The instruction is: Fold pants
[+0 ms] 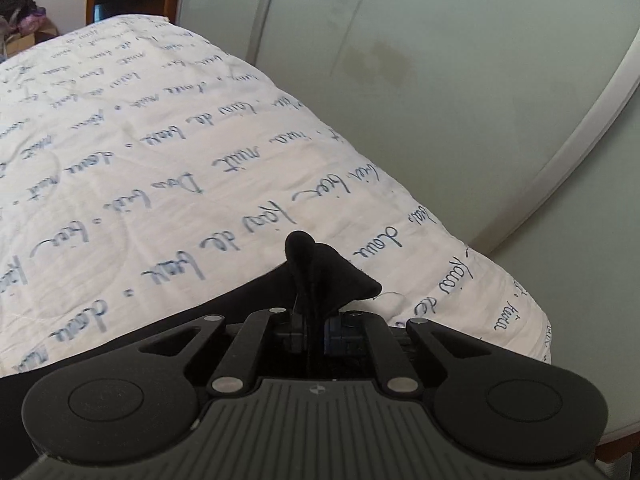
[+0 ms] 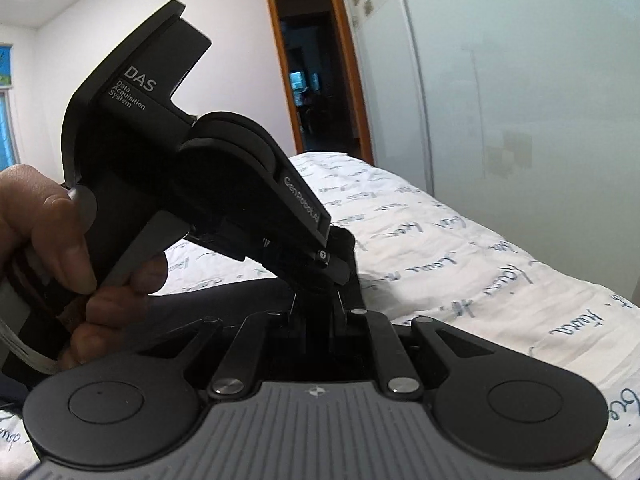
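The black pants lie on a white quilt with blue handwriting. My left gripper is shut on a bunched fold of them, which sticks up between its fingers near the bed's right edge. In the right wrist view a person's hand holds the left gripper, which points steeply down onto the dark cloth. My right gripper sits just below it, jaws together on the same black fabric. Its fingertips are partly hidden by the left gripper.
The quilt runs away towards a dark open doorway with a wooden frame. Pale wardrobe doors stand close along the bed's right side. Clutter sits on a box in the far left corner.
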`<state>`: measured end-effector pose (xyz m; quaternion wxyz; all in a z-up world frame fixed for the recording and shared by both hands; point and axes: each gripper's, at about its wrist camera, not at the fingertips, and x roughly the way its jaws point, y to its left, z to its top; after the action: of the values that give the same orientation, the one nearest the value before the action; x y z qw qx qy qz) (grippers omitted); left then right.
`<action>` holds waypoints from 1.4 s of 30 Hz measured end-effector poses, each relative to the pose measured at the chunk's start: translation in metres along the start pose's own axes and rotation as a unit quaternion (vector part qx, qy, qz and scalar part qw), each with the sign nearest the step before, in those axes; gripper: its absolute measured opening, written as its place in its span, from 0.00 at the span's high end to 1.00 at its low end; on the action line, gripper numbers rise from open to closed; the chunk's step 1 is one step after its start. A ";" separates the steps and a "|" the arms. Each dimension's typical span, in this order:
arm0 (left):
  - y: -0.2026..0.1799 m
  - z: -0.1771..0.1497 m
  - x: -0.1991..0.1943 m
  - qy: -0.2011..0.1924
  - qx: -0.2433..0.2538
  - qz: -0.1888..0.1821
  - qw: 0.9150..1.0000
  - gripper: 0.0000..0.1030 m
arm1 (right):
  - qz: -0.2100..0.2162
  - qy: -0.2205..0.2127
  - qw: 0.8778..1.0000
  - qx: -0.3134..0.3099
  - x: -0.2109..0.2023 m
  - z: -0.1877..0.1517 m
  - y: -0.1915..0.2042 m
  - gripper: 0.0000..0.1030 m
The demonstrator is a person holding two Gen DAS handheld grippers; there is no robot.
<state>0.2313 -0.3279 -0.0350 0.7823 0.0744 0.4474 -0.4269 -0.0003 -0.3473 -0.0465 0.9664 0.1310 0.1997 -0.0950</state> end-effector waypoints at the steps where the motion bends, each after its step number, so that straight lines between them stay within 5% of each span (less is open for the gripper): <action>1: 0.004 -0.001 -0.005 -0.004 -0.005 -0.001 1.000 0.92 | 0.004 0.000 1.000 -0.003 0.000 0.001 0.003 0.91; 9: 0.042 -0.007 -0.048 -0.031 -0.053 -0.004 0.998 0.91 | 0.053 -0.003 0.998 -0.043 -0.002 0.012 0.044 0.91; 17: 0.116 -0.035 -0.115 -0.047 -0.093 0.040 0.994 0.90 | 0.162 0.029 0.984 -0.066 0.007 0.023 0.117 0.91; 21: 0.176 -0.070 -0.147 -0.044 -0.151 0.074 0.985 0.87 | 0.216 0.063 0.970 -0.097 0.018 0.012 0.170 0.91; 25: 0.238 -0.112 -0.166 -0.036 -0.245 0.076 0.966 0.88 | 0.248 0.100 0.952 -0.152 0.029 -0.005 0.221 0.91; 30: 0.286 -0.151 -0.173 -0.044 -0.329 0.045 0.942 0.87 | 0.259 0.121 0.937 -0.199 0.036 -0.018 0.257 0.91; 36: 0.294 -0.162 -0.185 -0.068 -0.328 0.052 0.941 0.87 | 0.264 0.128 0.931 -0.218 0.035 -0.033 0.287 0.91; 38: 0.299 -0.166 -0.185 -0.066 -0.330 0.053 0.940 0.76 | 0.262 0.134 0.929 -0.224 0.038 -0.041 0.291 0.89; 42: 0.310 -0.175 -0.186 -0.072 -0.341 0.042 0.936 0.77 | 0.256 0.150 0.927 -0.228 0.042 -0.048 0.297 0.89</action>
<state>0.3043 0.0644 -0.0784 0.8080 -0.2092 0.5051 -0.2197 0.0903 -0.0572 -0.0424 0.9205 -0.0334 0.3180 0.2245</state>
